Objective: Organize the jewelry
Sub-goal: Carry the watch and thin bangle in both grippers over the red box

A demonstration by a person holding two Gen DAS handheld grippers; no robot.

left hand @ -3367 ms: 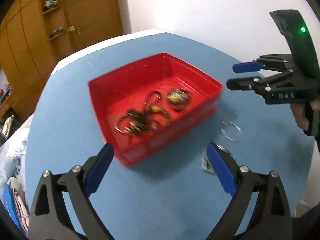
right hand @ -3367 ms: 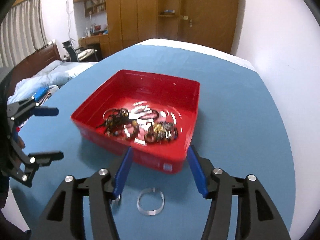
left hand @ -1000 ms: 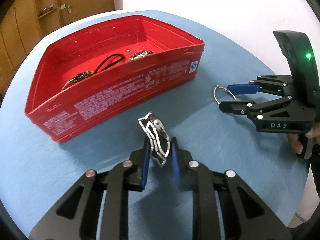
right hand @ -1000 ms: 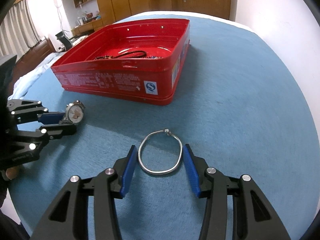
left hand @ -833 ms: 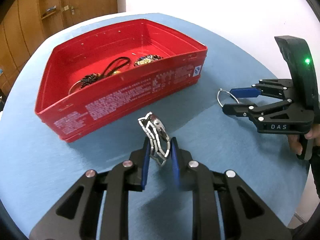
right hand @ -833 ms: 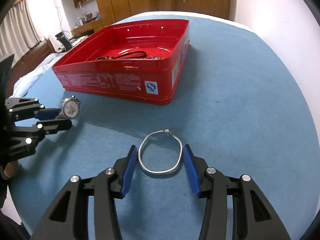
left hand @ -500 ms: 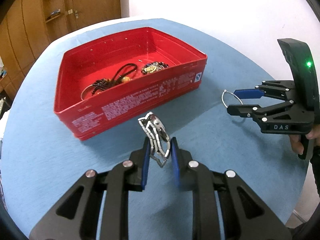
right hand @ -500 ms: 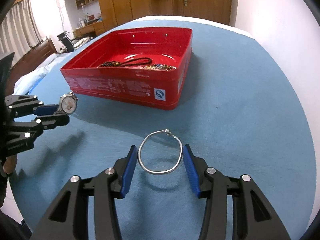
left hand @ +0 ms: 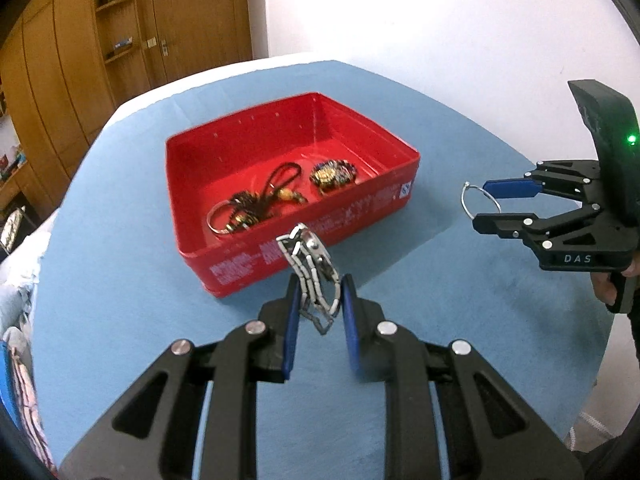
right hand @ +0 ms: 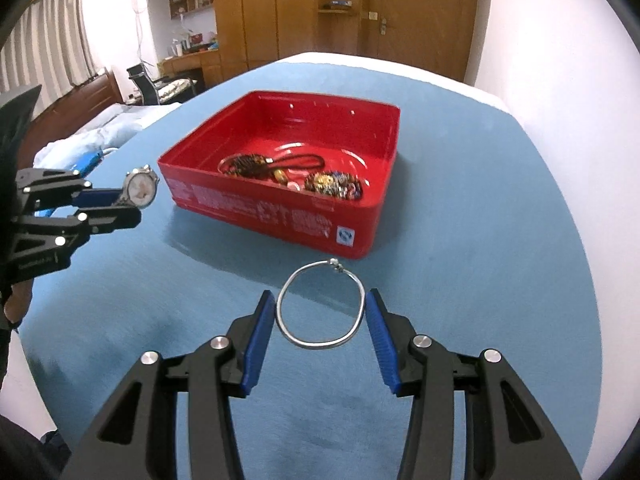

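A: What writing is showing?

B: "DAS" is reading clearly on the body of the right gripper [left hand: 486, 206]. The red tin [right hand: 362, 220] is carrying white print along its near wall, too blurred to read, and one small blue-and-white square logo near its corner.

A: And what are the tools holding?

B: The left gripper [left hand: 318, 312] is clenching one silver link-band wristwatch [left hand: 310, 268], which is sitting in front of the tin's near wall in the left wrist view. The right gripper is pinching one thin silver bangle [right hand: 320, 306] across its width, just in front of the tin.

A: What is lying inside the tin?

B: One dark corded piece [left hand: 260, 196], tangled, perhaps more than one, and one beaded bracelet [left hand: 334, 172] beside it. The tin is resting on a blue cloth [right hand: 480, 240].
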